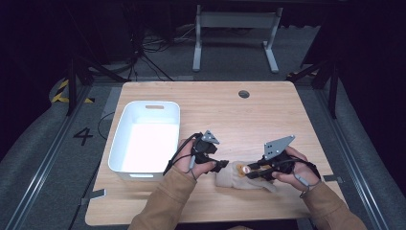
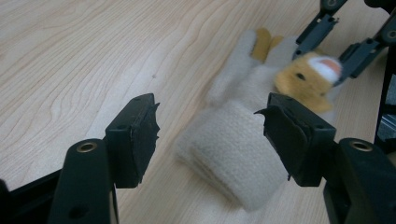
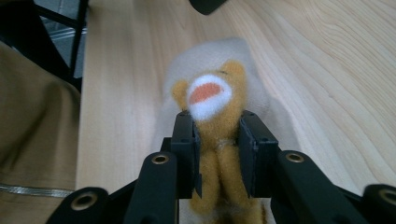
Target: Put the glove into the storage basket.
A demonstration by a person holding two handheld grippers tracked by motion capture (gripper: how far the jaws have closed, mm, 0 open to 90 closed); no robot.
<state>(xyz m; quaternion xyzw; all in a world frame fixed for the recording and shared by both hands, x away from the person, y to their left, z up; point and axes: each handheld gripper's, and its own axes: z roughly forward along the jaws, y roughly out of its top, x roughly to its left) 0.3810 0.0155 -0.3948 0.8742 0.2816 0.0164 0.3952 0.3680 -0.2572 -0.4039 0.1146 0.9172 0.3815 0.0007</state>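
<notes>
A plush toy point(image 1: 235, 176) with a cream knitted body and an orange-yellow animal head lies on the wooden table point(image 1: 230, 110) near its front edge. My right gripper point(image 3: 217, 130) is shut on the toy's orange neck, just below the white-and-orange muzzle point(image 3: 208, 95). In the high view the right gripper point(image 1: 250, 171) comes in from the right. My left gripper point(image 2: 210, 121) is open, one jaw on each side of the toy's cream cuff point(image 2: 229, 156), with a gap on both sides. The left gripper point(image 1: 221, 165) sits at the toy's left end.
A white plastic bin point(image 1: 120, 143) stands on the left part of the table, close to the left hand. A round cable hole point(image 1: 243, 94) is at the table's far edge. A brown sleeve point(image 3: 32, 140) fills the left of the right gripper view.
</notes>
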